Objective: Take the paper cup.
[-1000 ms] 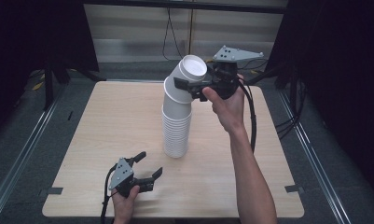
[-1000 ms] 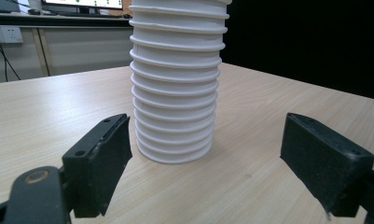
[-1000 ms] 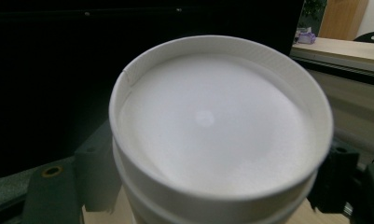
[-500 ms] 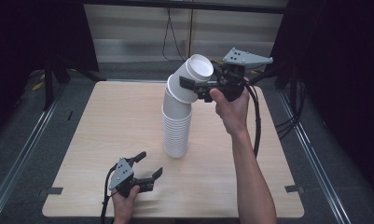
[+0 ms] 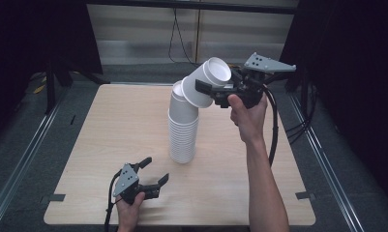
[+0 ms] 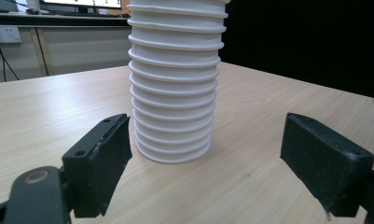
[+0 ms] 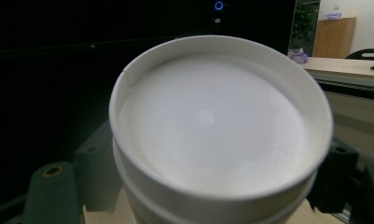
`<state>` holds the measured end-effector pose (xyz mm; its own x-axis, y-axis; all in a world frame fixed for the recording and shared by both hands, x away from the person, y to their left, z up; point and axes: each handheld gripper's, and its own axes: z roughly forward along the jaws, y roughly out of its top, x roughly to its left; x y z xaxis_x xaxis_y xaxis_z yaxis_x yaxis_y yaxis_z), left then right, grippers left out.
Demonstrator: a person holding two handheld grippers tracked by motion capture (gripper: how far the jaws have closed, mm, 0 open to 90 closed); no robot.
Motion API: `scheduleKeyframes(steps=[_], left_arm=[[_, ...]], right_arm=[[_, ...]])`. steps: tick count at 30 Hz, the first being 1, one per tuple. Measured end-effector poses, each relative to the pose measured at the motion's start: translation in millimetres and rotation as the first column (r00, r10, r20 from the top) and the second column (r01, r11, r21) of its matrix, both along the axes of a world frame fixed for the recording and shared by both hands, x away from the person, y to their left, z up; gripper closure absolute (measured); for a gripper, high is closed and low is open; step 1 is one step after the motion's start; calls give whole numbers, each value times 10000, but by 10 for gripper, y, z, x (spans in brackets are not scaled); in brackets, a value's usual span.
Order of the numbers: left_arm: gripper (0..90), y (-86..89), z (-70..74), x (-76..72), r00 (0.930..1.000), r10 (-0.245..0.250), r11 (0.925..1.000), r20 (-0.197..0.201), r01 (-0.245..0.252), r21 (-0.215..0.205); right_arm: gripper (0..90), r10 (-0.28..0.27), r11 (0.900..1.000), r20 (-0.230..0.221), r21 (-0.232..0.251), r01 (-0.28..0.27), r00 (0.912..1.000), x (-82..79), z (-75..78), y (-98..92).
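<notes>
A tall stack of white paper cups stands upside down at the middle of the wooden table. Its top cups lean over to the right, base facing up and right. My right gripper is shut on them from the right, high above the table. In the right gripper view the recessed cup base faces the camera, with the right gripper clamping its sides. My left gripper rests open near the front edge, just in front of the stack. Nothing lies between the left gripper's jaws.
The table's front edge runs just behind the left hand. Dark floor and metal rails flank the table. A black cable hangs from the right gripper along the forearm.
The right gripper has moved right and slightly up, tipping the top cups further away from the stack. The left gripper has not moved.
</notes>
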<state>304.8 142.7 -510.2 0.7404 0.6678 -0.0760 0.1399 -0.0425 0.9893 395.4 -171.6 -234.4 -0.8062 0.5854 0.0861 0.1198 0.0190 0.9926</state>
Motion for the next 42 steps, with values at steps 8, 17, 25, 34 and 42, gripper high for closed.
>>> scheduleKeyframes(steps=[8, 17, 25, 34, 42], left_arm=[[160, -8, 0, -4, 10000, 9, 10000, -68, -9, 19], [160, -12, 0, -1, 9999, -6, 10000, -115, 6, -55], [160, 2, 4, 10, 9998, 46, 9999, -179, -44, 137], [158, 20, 7, 39, 9994, 154, 9998, -316, -150, 118], [159, 13, 8, 54, 9987, 10, 10000, -514, -8, 42]], right_arm=[[213, -114, 9996, -79, 267, 117, 9999, -64, -94, -138], [214, -406, 9990, 82, 165, 404, 9991, -201, -110, -275], [214, -573, 9984, -100, -22, 573, 9983, -291, -187, -389], [215, -667, 9976, -271, -182, 662, 9974, -386, -298, -481], [216, -518, 9979, -461, -401, 499, 9976, -446, -475, -440]])
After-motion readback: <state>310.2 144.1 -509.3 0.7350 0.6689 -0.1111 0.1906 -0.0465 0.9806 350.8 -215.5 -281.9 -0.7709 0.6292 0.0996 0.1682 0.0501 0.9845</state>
